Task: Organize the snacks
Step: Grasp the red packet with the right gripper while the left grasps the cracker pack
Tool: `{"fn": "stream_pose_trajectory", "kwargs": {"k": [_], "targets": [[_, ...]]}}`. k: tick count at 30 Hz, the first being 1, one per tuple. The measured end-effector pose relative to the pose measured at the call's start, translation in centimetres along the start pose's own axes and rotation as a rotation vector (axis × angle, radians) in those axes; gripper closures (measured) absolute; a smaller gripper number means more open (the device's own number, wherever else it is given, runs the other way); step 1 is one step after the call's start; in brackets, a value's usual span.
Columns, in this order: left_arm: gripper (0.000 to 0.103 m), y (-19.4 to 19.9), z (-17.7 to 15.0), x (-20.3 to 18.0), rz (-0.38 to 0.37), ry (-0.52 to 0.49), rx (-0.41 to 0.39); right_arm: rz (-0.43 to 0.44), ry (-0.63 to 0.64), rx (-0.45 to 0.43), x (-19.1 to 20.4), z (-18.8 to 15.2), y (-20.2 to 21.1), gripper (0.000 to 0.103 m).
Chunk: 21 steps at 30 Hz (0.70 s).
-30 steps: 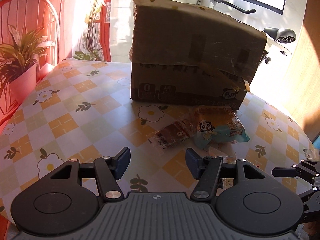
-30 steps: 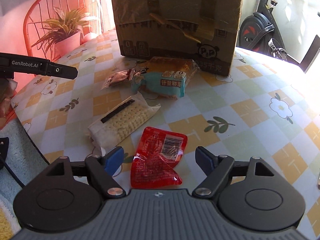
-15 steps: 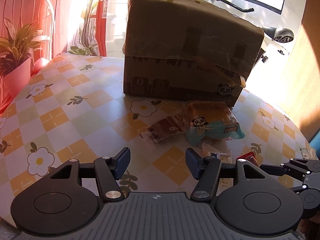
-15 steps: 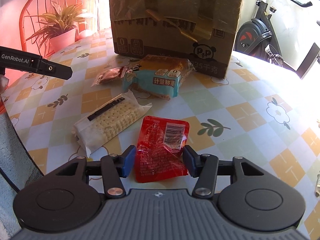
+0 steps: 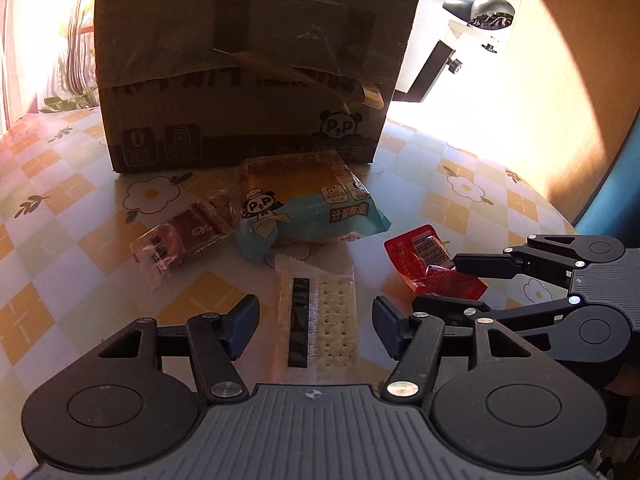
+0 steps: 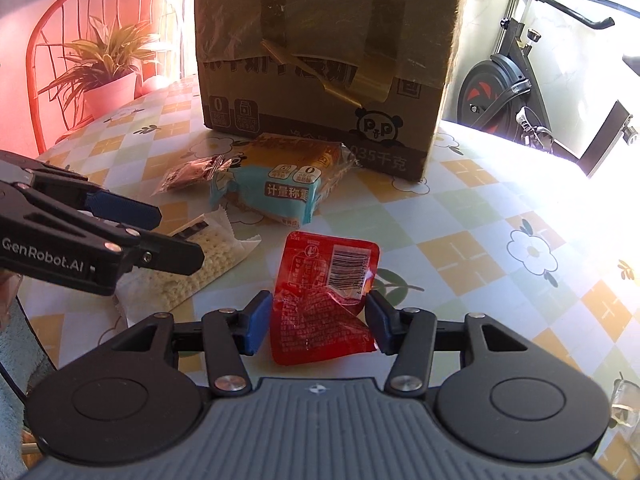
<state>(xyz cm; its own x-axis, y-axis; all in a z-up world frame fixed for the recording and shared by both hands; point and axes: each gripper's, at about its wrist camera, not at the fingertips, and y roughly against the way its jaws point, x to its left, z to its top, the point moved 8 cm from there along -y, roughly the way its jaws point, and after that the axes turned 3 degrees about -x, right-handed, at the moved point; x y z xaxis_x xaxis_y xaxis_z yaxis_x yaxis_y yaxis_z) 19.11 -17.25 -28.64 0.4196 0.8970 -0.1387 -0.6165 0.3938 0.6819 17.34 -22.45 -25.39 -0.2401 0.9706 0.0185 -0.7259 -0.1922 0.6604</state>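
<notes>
Right wrist view: right gripper (image 6: 316, 322) pinches the crinkled red foil snack packet (image 6: 324, 300) near the table's (image 6: 460, 216) front edge; lift it gently; left gripper (image 5: 316, 326) gapes over the white cracker pack (image 5: 320, 316); close squarely.

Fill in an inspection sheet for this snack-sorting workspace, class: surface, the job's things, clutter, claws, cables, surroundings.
Surface: round table under a checked, flowered cloth; strong sun on its right side.
Job's things: red packet, cracker packet, blue-and-orange panda bag and small brown packet lie in front of the cardboard box, whose tape is peeling.
Clutter: nothing seen beyond the snacks.
Claws: right claw is shut on the red packet; left claw is open, astride the cracker packet without touching it.
Cables: a thin dark cord at the right view's lower left edge.
Surroundings: potted plant on a red chair; exercise bike.
</notes>
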Motion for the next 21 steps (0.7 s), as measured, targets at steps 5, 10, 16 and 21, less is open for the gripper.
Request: {"fn": "stream_pose_trajectory", "kwargs": {"k": [5, 10, 16, 21], "targets": [[0.039, -1.3, -0.6, 0.0, 0.037, -0.027, 0.020, 0.003, -0.015, -0.005, -0.4, -0.1, 0.1, 0.050], [0.055, -1.6, -0.6, 0.9, 0.067, -0.035, 0.018, 0.006, -0.019, -0.009, -0.4, 0.0, -0.1, 0.050], [0.055, -0.3, -0.7, 3.2, 0.073, 0.040, 0.000, 0.005, -0.013, 0.001, -0.2, 0.2, -0.4, 0.050], [0.055, 0.8, -0.4, 4.8, 0.103, 0.075, -0.008, -0.005, -0.014, -0.008, -0.2, 0.6, -0.2, 0.050]]}}
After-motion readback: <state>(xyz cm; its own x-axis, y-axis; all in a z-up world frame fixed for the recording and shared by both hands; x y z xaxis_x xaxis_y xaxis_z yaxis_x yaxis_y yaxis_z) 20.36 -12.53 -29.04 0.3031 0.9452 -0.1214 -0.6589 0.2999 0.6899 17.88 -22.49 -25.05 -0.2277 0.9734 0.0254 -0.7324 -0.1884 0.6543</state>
